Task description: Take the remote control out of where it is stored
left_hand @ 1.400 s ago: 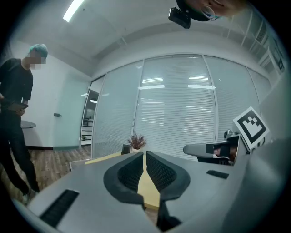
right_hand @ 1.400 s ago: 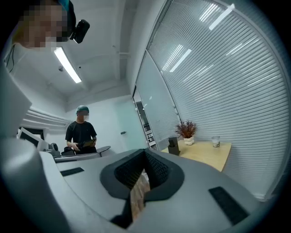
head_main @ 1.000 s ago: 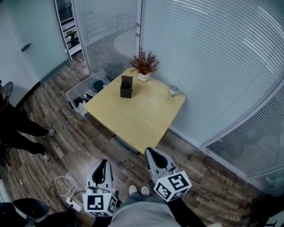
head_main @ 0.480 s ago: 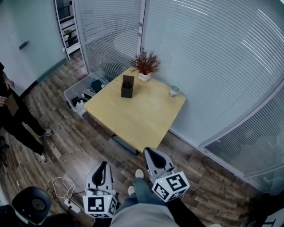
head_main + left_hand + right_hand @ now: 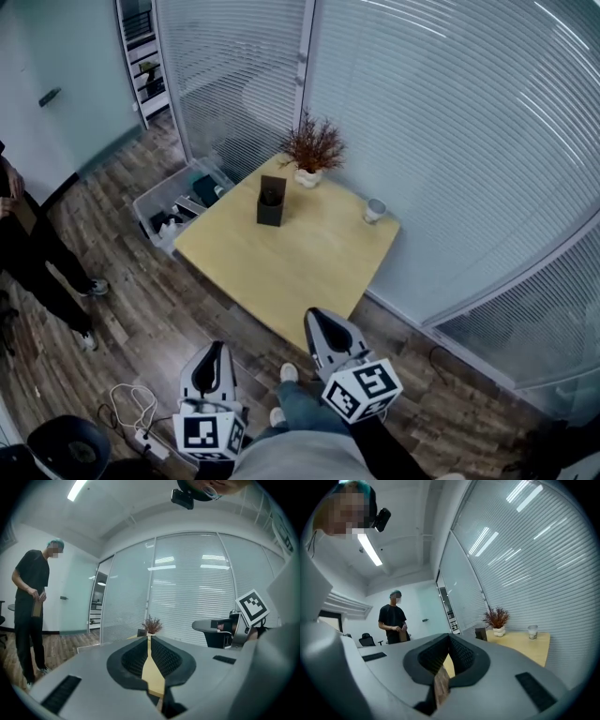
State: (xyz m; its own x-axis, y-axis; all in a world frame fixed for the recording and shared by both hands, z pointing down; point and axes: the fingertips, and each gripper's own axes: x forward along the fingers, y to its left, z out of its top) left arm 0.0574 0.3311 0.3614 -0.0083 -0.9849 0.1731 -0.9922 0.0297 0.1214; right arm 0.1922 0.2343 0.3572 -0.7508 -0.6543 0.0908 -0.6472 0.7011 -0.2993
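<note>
A black holder (image 5: 271,204) stands on the far side of the yellow table (image 5: 281,262), with a dark thing upright in it; at this distance I cannot make out the remote control. Both grippers hang short of the table's near edge, over the wooden floor. My left gripper (image 5: 210,354) is shut and empty, as the left gripper view (image 5: 149,637) shows. My right gripper (image 5: 317,322) is shut too, with nothing held (image 5: 449,635). The holder (image 5: 481,633) appears small ahead in the right gripper view.
A potted dry plant (image 5: 313,152) and a paper cup (image 5: 375,210) stand at the table's far edge, against blind-covered glass walls. A clear plastic bin (image 5: 176,202) sits on the floor left of the table. A person (image 5: 33,253) stands at the left. A power strip (image 5: 150,441) lies near my feet.
I have stepped towards the table, carrying both grippers with me. The table now sits lower and nearer in the head view. The person at the left has shifted.
</note>
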